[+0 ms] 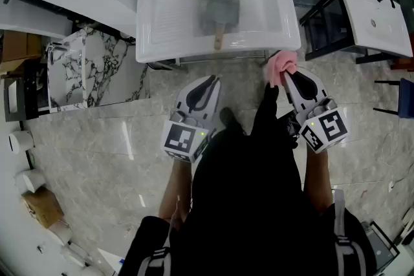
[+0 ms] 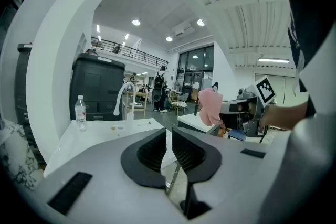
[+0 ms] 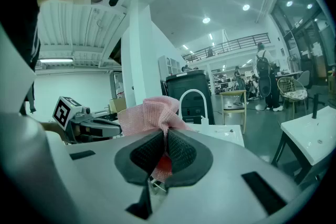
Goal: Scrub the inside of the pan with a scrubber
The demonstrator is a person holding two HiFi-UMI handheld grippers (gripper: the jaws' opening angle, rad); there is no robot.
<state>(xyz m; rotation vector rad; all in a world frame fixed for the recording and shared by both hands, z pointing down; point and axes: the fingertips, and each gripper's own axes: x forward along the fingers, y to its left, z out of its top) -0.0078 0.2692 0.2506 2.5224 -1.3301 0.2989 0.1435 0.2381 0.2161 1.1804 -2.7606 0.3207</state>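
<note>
**A:** Head view first. Where's the pan?

**B:** The pan lies in the white sink, its wooden handle pointing back toward the person. It is well ahead of both grippers and touches neither.

**A:** And the scrubber?

**B:** The pink scrubber sticks out of the tip of the right gripper, just short of the sink's near rim. The left gripper is level with it, off to its left.

**A:** Left gripper view?

**B:** Its jaws are drawn together to a thin slit, with nothing between them. A water bottle stands ahead and to the left. The scrubber shows off to the right.

**A:** Right gripper view?

**B:** Here the jaws are clamped on the scrubber's pink mesh, which bunches up above the pads.
</note>
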